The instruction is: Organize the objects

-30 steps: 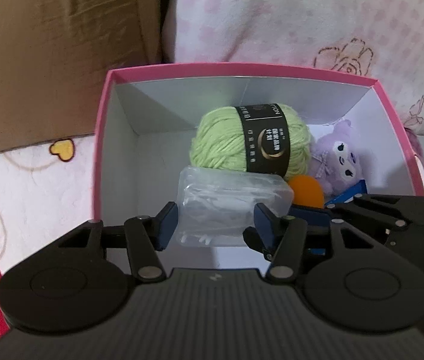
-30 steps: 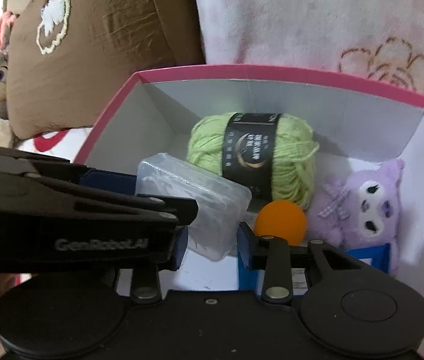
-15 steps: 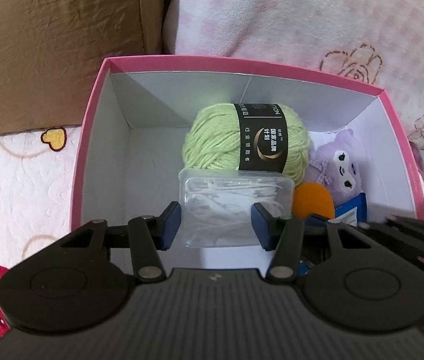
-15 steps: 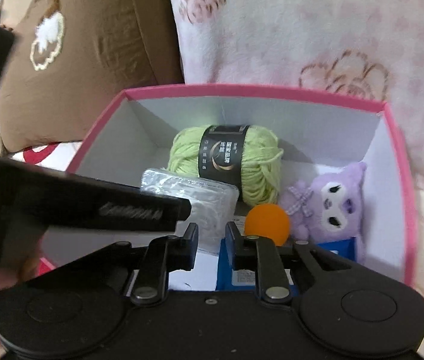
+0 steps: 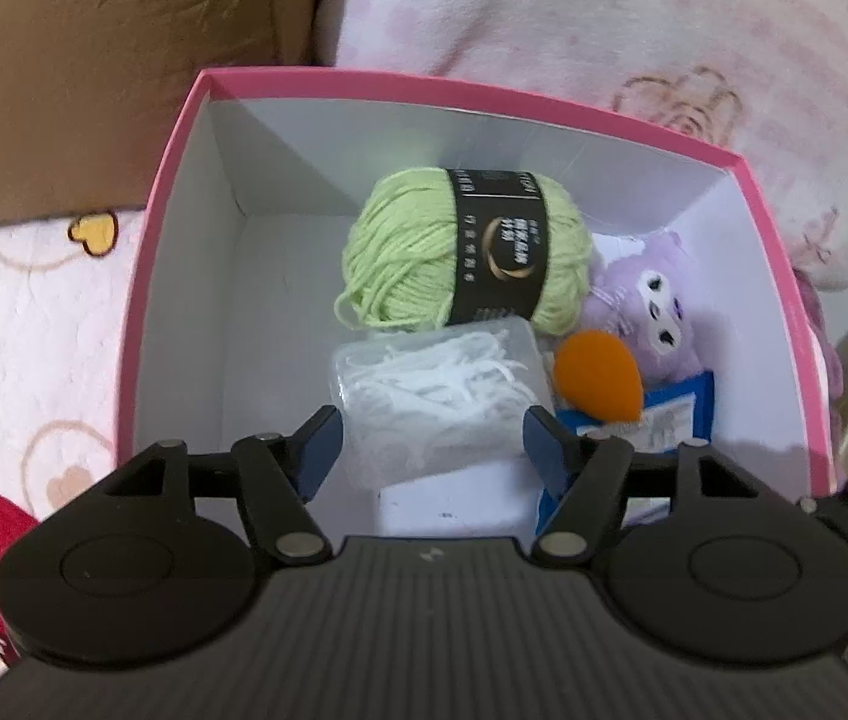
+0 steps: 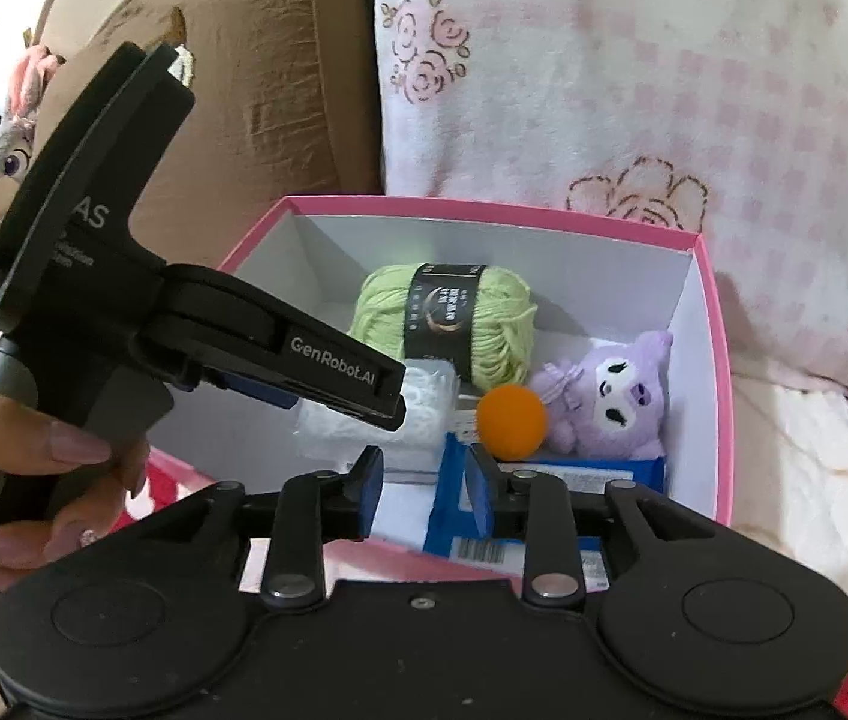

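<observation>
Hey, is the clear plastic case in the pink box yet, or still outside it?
In: the clear plastic case lies inside the pink box, against the green yarn.

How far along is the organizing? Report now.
Done: yarn, plush toy, orange ball and blue packet lie in the pink box. In hand: left gripper, jaws opening around the clear container inside it. Right gripper empty. Left: withdraw; nothing else loose shows.

I can read "GenRobot.AI" in white on the side of my left tool [image 6: 328, 372]. Its round top shows "AS". The yarn ball's black band [image 5: 499, 246] has writing too small to read.
</observation>
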Action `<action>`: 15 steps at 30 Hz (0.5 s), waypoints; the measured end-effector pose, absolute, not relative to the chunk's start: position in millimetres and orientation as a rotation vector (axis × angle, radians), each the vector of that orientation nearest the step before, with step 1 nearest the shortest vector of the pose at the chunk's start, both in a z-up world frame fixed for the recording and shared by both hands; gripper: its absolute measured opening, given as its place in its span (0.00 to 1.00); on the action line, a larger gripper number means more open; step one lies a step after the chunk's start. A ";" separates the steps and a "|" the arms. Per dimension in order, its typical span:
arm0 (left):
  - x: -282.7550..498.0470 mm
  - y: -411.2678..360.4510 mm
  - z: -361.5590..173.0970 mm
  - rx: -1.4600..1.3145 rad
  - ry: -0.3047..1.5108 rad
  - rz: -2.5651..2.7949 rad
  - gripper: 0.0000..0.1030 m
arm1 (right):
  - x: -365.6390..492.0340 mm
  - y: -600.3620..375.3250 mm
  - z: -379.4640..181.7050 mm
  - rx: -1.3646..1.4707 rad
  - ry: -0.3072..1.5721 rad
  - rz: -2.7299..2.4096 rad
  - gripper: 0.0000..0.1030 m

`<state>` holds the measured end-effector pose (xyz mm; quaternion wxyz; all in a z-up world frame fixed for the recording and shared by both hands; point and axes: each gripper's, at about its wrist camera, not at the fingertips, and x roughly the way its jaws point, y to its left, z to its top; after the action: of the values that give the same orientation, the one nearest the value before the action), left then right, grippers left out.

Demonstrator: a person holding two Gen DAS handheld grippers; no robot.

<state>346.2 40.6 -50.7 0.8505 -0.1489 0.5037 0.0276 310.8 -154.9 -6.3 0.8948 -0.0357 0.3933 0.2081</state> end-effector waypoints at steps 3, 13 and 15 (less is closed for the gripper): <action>336.1 35.4 -38.1 -0.241 1.043 0.047 0.65 | 304.3 -155.4 -2.6 -0.068 0.807 0.436 0.34; 294.6 28.9 -3.7 -0.181 1.010 0.042 0.72 | 262.5 -168.6 32.2 -0.047 0.782 0.428 0.39; 283.5 24.7 2.1 -0.162 1.007 0.052 0.72 | 251.9 -169.0 41.5 -0.068 0.775 0.421 0.42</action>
<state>283.5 24.7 2.1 0.8723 -0.0778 0.4821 0.0248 251.9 -169.0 41.5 0.9038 -0.0329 0.3748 0.2037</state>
